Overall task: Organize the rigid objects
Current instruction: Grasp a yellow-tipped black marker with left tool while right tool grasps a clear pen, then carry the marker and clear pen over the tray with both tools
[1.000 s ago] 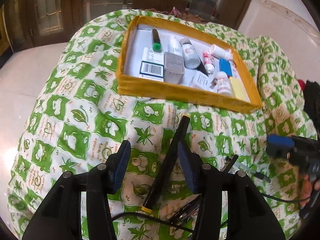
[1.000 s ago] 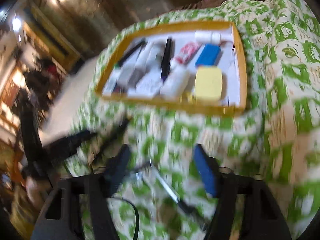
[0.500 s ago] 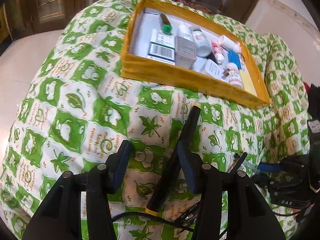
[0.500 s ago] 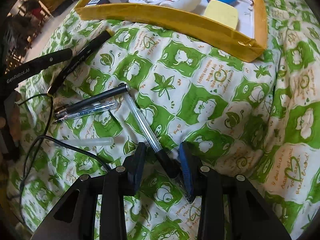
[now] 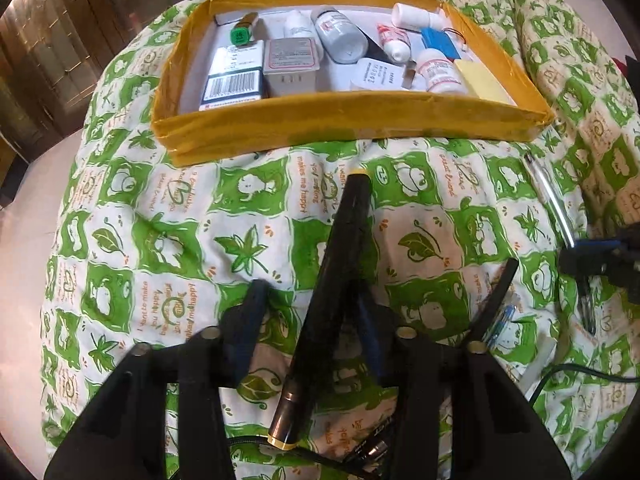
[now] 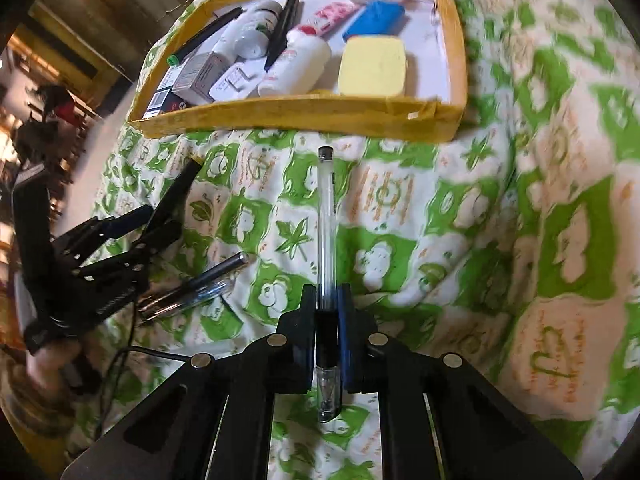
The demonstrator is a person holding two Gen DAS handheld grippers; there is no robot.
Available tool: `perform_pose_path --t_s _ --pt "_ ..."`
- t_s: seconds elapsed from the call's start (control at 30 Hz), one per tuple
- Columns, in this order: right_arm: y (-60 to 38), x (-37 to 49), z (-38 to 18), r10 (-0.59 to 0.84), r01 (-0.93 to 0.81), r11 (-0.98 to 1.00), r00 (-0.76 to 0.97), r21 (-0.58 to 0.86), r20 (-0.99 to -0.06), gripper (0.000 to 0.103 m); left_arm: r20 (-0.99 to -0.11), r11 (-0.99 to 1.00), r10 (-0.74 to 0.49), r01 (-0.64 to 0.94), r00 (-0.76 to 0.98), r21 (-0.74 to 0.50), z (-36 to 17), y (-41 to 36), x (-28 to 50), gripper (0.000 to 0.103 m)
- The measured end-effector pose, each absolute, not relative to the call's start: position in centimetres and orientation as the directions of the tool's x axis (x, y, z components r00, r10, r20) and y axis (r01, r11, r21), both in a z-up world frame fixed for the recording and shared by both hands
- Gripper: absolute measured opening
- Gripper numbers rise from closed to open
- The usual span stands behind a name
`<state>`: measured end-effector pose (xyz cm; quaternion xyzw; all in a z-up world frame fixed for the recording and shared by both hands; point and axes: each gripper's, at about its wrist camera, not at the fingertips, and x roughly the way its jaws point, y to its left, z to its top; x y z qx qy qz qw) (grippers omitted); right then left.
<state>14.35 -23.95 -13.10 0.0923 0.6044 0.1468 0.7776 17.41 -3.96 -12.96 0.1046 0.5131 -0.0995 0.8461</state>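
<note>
A yellow tray (image 5: 352,128) at the far side of the green-patterned cloth holds bottles, boxes, a yellow sponge and markers; it also shows in the right wrist view (image 6: 304,114). My left gripper (image 5: 310,300) is open, its fingers either side of a black marker (image 5: 336,276) lying on the cloth, pointing toward the tray. My right gripper (image 6: 326,298) is shut on a clear ballpoint pen (image 6: 325,220) and holds it above the cloth, pointing toward the tray. In the left wrist view the pen (image 5: 550,204) shows at the right edge.
Two more pens (image 6: 196,290) lie on the cloth left of my right gripper, beside a black cable (image 6: 132,344). A clear pen cap (image 5: 538,364) lies at the right. The cloth falls away at the left to a pale floor (image 5: 24,240).
My right gripper has closed on the clear pen and lifted it off the cloth, swinging it toward the tray. My left gripper has moved forward along the black marker and stays open.
</note>
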Motion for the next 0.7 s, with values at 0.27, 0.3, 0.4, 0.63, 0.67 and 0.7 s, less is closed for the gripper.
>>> perform_pose_path --t_s 0.27,0.3,0.4,0.63,0.67,0.7 --pt "-22.2 14.4 -14.1 0.311 -0.169 0.945 0.188 0.281 -0.932 0.009 -0.868 0.974 -0.183 0.202 0.462 -0.098 -11.5 -1.1 17.5 0.014" --pt "-22.0 14.3 -14.3 0.308 -0.169 0.945 0.187 0.279 -0.933 0.009 -0.864 0.974 -0.193 0.198 0.465 -0.111 -11.3 -0.9 17.4 0.014" --pt "-22.0 14.4 -14.2 0.306 -0.171 0.946 0.186 0.276 -0.933 0.009 -0.854 0.972 -0.214 0.189 0.475 -0.139 -10.9 -0.4 17.2 0.014" --pt "-22.4 14.0 -12.4 0.331 -0.174 0.941 0.282 0.292 -0.900 0.009 -0.835 0.969 -0.234 0.187 0.498 -0.160 -10.3 -0.3 16.8 0.014" --pt "-22.5 14.0 -12.0 0.339 -0.176 0.938 0.300 0.297 -0.892 0.009 -0.834 0.969 -0.234 0.187 0.499 -0.160 -10.3 -0.3 16.8 0.014" --pt "-22.6 13.9 -11.7 0.345 -0.177 0.937 0.320 0.302 -0.883 0.009 -0.834 0.969 -0.233 0.188 0.501 -0.158 -10.2 -0.3 16.9 0.014"
